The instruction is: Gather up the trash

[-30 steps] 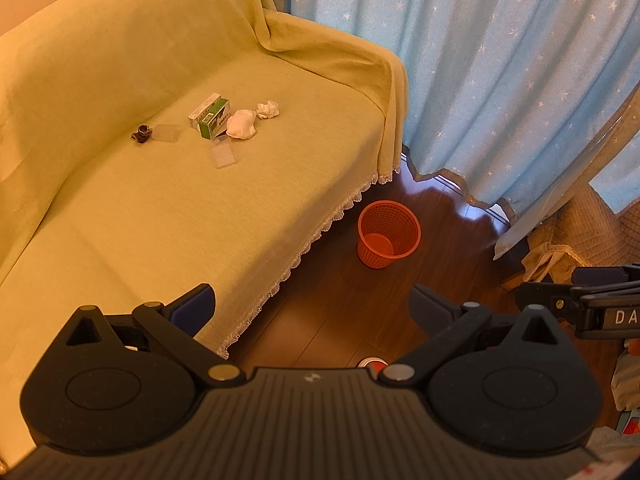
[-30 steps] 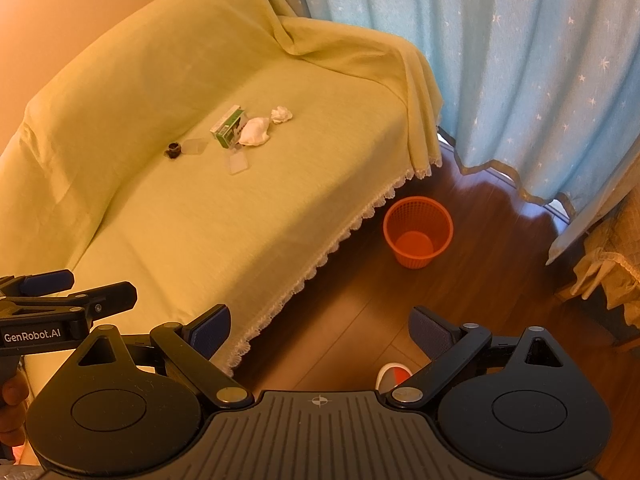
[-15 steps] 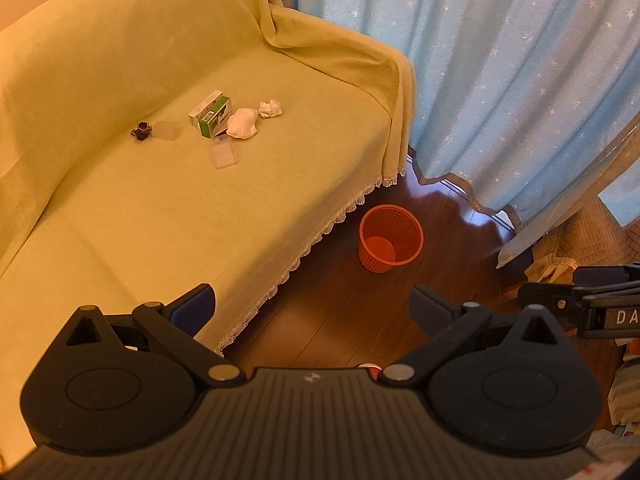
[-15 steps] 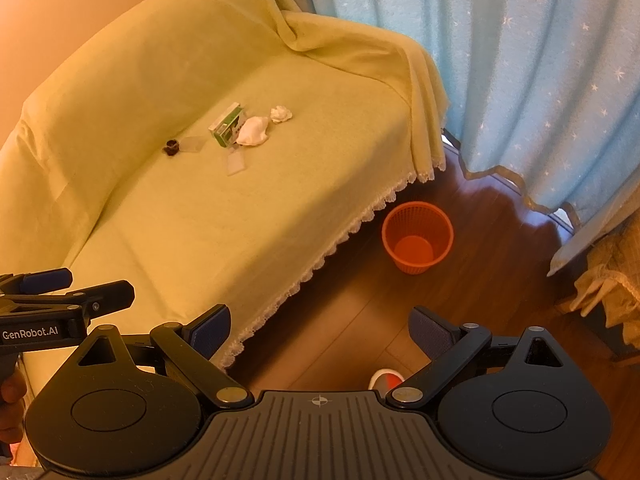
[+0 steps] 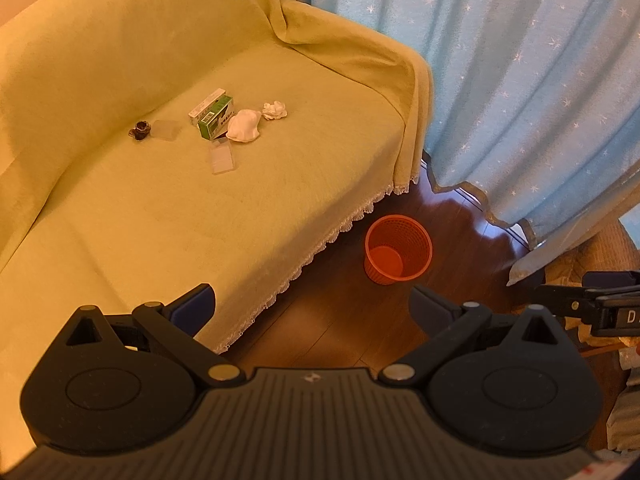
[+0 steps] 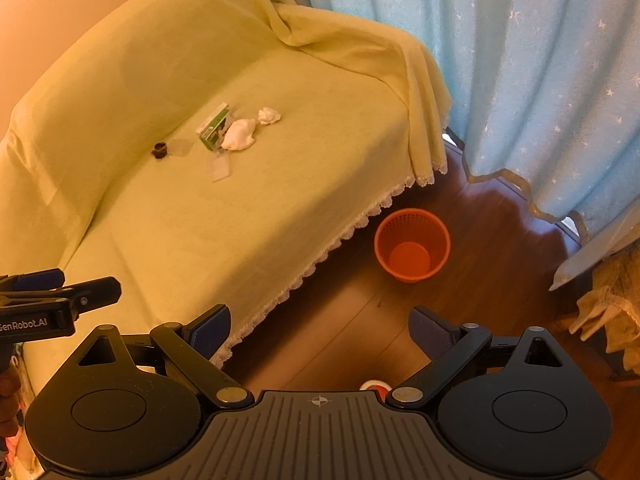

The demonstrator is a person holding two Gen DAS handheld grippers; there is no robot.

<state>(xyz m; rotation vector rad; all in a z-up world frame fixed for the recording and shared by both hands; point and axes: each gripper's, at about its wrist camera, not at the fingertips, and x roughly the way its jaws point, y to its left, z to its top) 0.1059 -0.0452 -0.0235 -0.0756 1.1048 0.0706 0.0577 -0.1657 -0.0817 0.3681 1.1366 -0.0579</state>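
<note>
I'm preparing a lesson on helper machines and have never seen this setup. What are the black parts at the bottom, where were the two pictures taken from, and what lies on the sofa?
No robot here: a person holds a two-fingered claw in each hand, each carrying a camera looking forward. One picture is from the left claw, the other from the right claw. Both are open and hold nothing. On the covered sofa lie a green box, white crumpled paper, a smaller wad, clear plastic pieces and a small dark object. An orange bin stands on the floor.
</note>
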